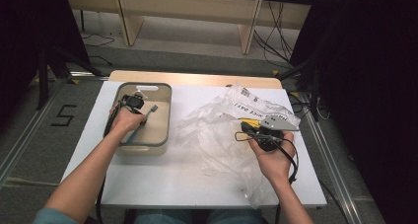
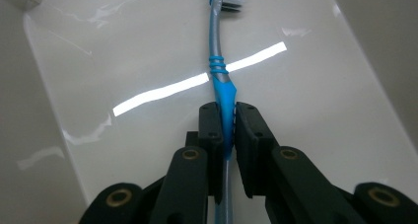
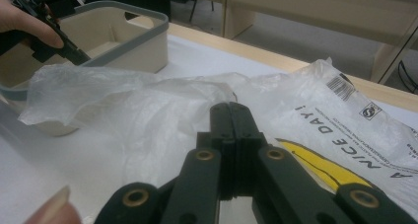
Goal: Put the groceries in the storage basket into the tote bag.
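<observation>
A lab is suggested: a taped number 5 (image 1: 64, 115) on grey carpet, floor rails (image 1: 28, 128), trailing cables (image 1: 270, 42), black curtains (image 1: 367, 76).

Each claw has two black jaws on black link arms, pinned with brass-coloured rivets and small dark screws in the flat pads. The right claw (image 1: 256, 130) carries a grey three-cornered plate with small holes, and a black cable loops from it. The left claw (image 1: 132, 103) has a black body too. The person wears a teal short sleeve (image 1: 48, 216) and blue trousers.
</observation>
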A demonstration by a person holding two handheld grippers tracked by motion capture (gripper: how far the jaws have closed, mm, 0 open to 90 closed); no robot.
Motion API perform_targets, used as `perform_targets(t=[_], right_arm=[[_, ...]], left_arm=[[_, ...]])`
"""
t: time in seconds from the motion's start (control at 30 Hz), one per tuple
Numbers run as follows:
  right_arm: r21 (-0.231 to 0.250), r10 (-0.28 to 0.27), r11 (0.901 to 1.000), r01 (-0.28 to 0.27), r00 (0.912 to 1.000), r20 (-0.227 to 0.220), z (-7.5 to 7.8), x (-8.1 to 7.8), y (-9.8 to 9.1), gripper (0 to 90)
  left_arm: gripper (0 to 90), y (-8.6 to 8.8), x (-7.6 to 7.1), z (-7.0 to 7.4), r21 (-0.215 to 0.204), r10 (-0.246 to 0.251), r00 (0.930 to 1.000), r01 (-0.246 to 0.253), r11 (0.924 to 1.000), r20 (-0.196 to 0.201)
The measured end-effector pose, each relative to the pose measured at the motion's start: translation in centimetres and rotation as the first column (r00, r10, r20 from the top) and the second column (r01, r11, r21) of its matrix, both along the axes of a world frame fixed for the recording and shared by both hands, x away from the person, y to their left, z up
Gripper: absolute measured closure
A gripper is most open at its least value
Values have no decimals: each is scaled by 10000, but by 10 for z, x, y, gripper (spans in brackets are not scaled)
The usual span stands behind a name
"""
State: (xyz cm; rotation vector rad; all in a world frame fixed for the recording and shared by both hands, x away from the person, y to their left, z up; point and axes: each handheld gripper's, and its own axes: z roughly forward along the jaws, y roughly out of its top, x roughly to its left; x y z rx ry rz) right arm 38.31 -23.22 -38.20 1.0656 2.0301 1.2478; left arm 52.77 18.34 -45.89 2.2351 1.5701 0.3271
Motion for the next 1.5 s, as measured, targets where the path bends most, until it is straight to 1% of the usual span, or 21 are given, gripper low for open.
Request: perform_targets(t=[0.07,0.3,0.33,0.43,0.53,0.63,0.7,0.8,0.9,1.0,1.07,1.13,1.2,1.37,1.5], right_arm=[[1,-6,10000,6,10000,-14,0,0,0,900],[1,2,10000,-2,10000,0,0,0,0,900],[6,5,10000,-5,10000,-8,0,0,0,900],[9,28,10000,-28,10000,-1,0,0,-1,900],[4,17,10000,-17,10000,-6,0,0,-1,900],[11,7,10000,-7,10000,-17,0,0,0,900],[14,3,10000,-3,10000,-7,0,0,0,900],[8,4,10000,-4,10000,-8,0,0,0,900],[21,21,10000,-21,10000,-21,0,0,-1,900],[21,11,10000,-11,10000,-19,0,0,-1,900],[23,13,10000,-13,10000,-24,0,0,0,900],[33,33,10000,-33,10000,-18,0,0,0,900],[57,27,10000,-27,10000,-9,0,0,-1,900],[114,17,9999,-17,10000,6,1,0,-1,900],[128,6,9999,-6,10000,7,1,0,-1,900]], left_arm=[[822,-1,0,1,-113,-8,10000,8,9999,0],[819,0,0,1,-159,-26,10000,25,9999,-12],[816,0,0,1,-89,-81,9999,80,9999,-72],[769,1,-1,-1,55,-67,9998,68,10000,-204],[719,3,-2,0,86,16,9992,-13,10000,-389],[707,3,-3,2,147,-63,9989,70,9999,-473],[710,3,-3,3,242,-102,9987,114,9996,-506],[723,3,-3,2,360,-146,9977,170,9992,-665],[747,2,-2,2,394,-234,9965,266,9989,-800],[755,2,-1,3,537,-353,9933,414,9977,-1098],[765,2,0,3,504,-340,9914,407,9979,-1266],[779,2,0,3,441,-302,9904,364,9984,-1349],[814,2,1,3,437,-327,9889,394,9983,-1448],[827,1,3,4,477,-238,9874,316,9984,-1566],[833,0,3,4,503,-167,9877,248,9984,-1558]])
